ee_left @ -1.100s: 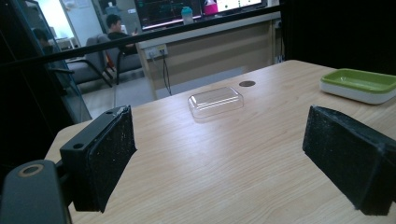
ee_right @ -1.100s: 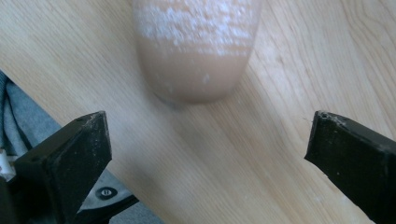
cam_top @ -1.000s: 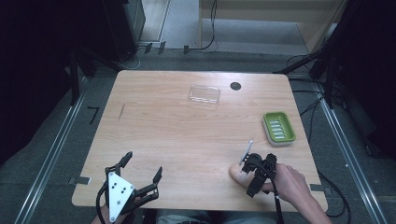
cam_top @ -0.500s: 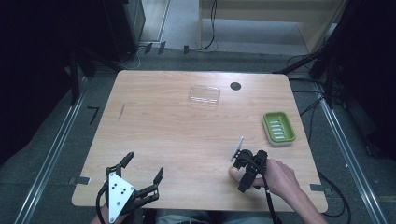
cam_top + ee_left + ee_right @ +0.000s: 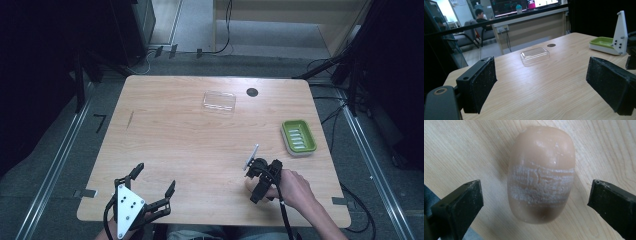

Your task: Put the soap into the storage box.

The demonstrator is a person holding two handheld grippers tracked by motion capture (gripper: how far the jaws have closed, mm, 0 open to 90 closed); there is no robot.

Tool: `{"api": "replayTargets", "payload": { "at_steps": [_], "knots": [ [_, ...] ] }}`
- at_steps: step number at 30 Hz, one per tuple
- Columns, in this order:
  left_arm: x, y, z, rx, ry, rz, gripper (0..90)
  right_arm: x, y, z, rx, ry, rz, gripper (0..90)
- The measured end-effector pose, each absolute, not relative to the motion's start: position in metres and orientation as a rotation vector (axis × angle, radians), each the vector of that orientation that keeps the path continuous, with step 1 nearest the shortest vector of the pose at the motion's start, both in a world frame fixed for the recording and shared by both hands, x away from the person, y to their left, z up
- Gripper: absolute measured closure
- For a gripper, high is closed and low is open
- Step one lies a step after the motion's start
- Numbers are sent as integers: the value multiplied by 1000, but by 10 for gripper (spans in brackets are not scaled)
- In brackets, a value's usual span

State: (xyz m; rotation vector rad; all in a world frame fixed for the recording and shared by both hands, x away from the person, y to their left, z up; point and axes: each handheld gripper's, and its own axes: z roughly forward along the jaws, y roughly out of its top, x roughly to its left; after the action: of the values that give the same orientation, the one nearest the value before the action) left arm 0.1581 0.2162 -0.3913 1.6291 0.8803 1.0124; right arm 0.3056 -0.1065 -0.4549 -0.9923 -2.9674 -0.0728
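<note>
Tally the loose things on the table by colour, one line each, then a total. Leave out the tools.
Tan or peach: 1, the soap bar, between the open jaws of the right tool
Green: 1, the soap dish
Clear: 1, the plastic lid
Total: 3

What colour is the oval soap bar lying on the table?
Peach-beige with a whitish scuffed band, clearest in the right gripper view.

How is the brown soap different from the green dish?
The soap is a solid, rounded, tan lump with a whitish scuffed band; the green dish is a hollow, ridged, boxy tray on a white base. The soap lies near the table's front edge between the right claw's open jaws; the dish sits farther back by the right edge with no claw at it. Both rest on the wooden table.
</note>
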Motion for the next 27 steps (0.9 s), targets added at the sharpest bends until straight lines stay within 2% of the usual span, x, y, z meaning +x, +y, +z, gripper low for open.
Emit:
{"api": "replayTargets", "payload": {
  "at_steps": [7,13,21,27],
  "knots": [
    [158,217,-391,1629,875,1009,99,308,-105,-458,-1027,-2969,-102,1],
    [158,216,-391,1629,872,1007,99,308,-105,-459,-1047,-2983,-109,147],
    [158,216,-391,1632,867,1012,99,307,-103,-463,-1048,-2975,-88,226],
    [158,216,-391,1628,867,1008,100,308,-103,-466,-1044,-2976,-86,321]
  ]
}}
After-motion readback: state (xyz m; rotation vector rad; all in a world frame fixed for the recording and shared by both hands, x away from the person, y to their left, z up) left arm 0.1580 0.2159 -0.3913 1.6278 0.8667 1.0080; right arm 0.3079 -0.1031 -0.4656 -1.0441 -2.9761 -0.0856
